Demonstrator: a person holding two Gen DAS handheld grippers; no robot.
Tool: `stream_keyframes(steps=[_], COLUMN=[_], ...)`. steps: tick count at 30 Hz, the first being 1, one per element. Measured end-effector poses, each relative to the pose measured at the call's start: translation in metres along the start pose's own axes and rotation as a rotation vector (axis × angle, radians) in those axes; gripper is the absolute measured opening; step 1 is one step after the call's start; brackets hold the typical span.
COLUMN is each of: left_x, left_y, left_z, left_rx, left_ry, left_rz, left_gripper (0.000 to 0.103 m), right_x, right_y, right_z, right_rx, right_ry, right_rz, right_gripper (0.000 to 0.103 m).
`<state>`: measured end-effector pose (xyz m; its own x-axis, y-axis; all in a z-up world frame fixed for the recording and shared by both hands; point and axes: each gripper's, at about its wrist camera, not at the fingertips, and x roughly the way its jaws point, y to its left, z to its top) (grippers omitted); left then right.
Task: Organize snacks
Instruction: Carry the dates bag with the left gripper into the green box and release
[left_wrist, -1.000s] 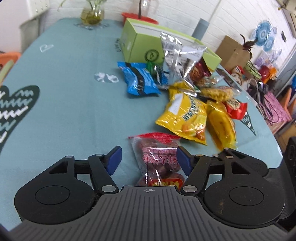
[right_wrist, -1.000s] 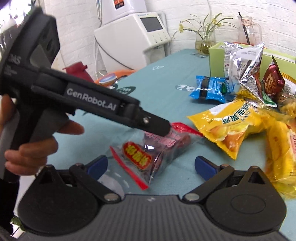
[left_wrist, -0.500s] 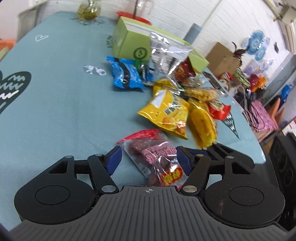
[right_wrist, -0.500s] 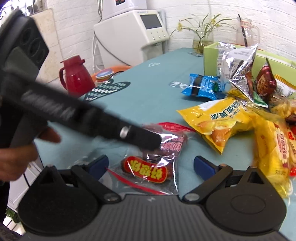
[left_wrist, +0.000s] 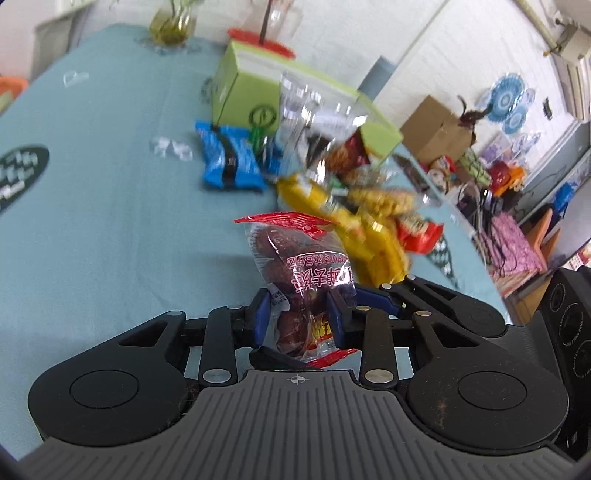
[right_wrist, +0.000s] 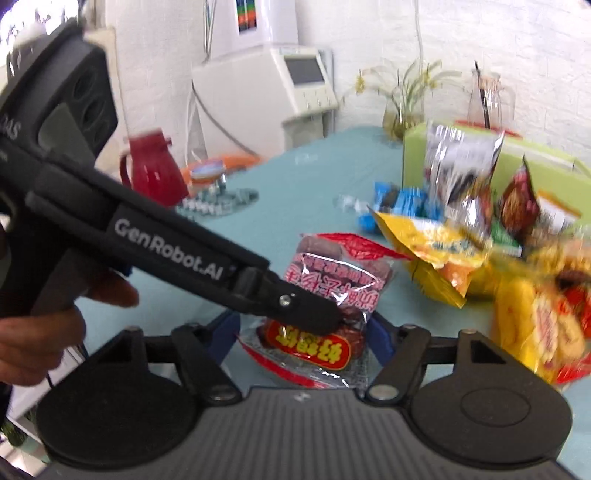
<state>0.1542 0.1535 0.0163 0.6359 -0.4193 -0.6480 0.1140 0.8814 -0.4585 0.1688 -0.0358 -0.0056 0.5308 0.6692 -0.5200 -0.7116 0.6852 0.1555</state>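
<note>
A clear bag of dark red dates (left_wrist: 301, 280) with a red top seam is pinched between the blue pads of my left gripper (left_wrist: 297, 321) and lifted off the teal table. In the right wrist view the same bag (right_wrist: 325, 291) hangs from the left gripper's black fingers (right_wrist: 306, 310), between my right gripper's open blue pads (right_wrist: 301, 334). The right gripper is open and holds nothing. A pile of snack bags lies beyond: yellow chips (left_wrist: 332, 210), a blue pack (left_wrist: 227, 160), a silver bag (left_wrist: 314, 118).
A green box (left_wrist: 247, 96) stands at the back of the teal tablecloth (left_wrist: 92, 221), with a vase (left_wrist: 171, 26) behind it. A red jug (right_wrist: 155, 173) and a white machine (right_wrist: 269, 88) are off the table's left side. The table edge runs at right.
My left gripper closed on the date bag and lifted it off the table, so it now stands upright. The right gripper stayed open close under the bag.
</note>
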Motion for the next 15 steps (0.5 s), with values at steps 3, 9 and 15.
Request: stream_keyframes(steps=[3,9,15], left_x=[-0.011,0.006,0.072], left_y=[-0.007,-0.021,-0.023], left_z=[0.027,0.109,0.204], left_rx=[0.025,0.079,0.090], left_ry=[-0.063,-0.142,-0.129], left_rz=[0.015,0.011,0.025], left_gripper=[0.011,0.012,0.016], right_x=[0.000,0.020,0.068], right_y=[-0.005,-0.040,-0.101], right_z=[0.026,0.094,0.162], right_rx=[-0.025,-0.100,-0.105], right_ry=[-0.059,-0.143,-0.115], right_rz=[0.018,-0.019,-0.099], right_gripper=[0.072,0.072,0.072])
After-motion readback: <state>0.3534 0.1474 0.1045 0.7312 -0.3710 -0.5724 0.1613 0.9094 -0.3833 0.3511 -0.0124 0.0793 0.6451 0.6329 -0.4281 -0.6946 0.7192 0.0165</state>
